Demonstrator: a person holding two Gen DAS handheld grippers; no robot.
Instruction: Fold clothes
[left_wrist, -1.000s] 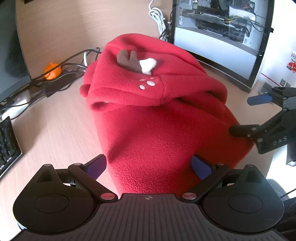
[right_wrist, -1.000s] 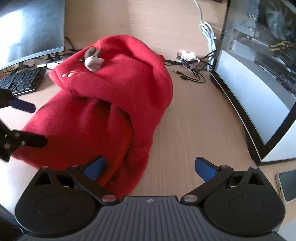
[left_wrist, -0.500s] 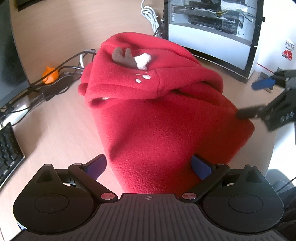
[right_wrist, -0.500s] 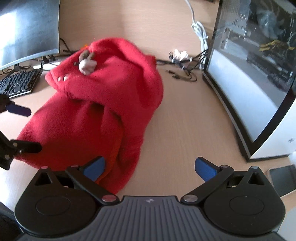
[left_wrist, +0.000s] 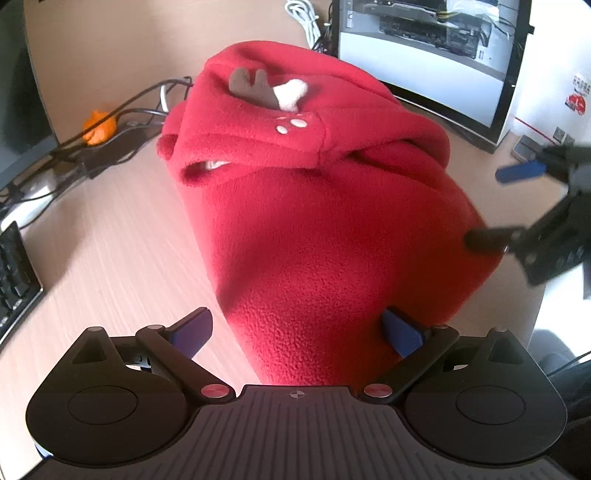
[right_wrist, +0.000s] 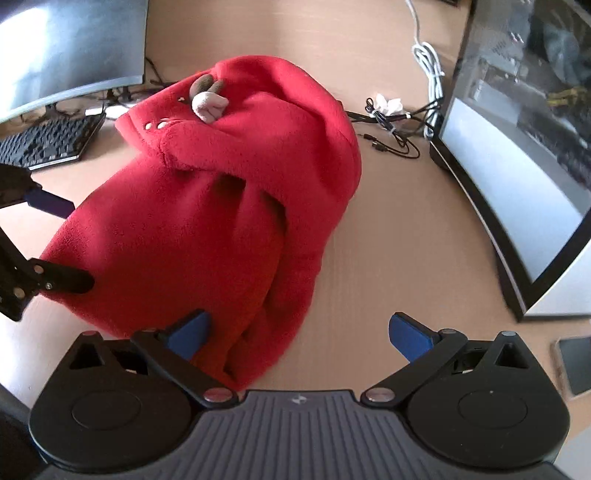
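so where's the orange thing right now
In the left wrist view the small orange object sits far left on the desk, among the black cables, left of the red fleece.

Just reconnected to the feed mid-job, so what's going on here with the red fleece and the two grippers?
A person with a gripper in each hand is folding a red fleece hoodie on a wooden desk. The garment lies bunched, hood with its little antler at the far end. Both grippers are open at its near hem: the left gripper straddles one corner, the right gripper has only its left finger against the other. Neither has clamped the cloth yet.
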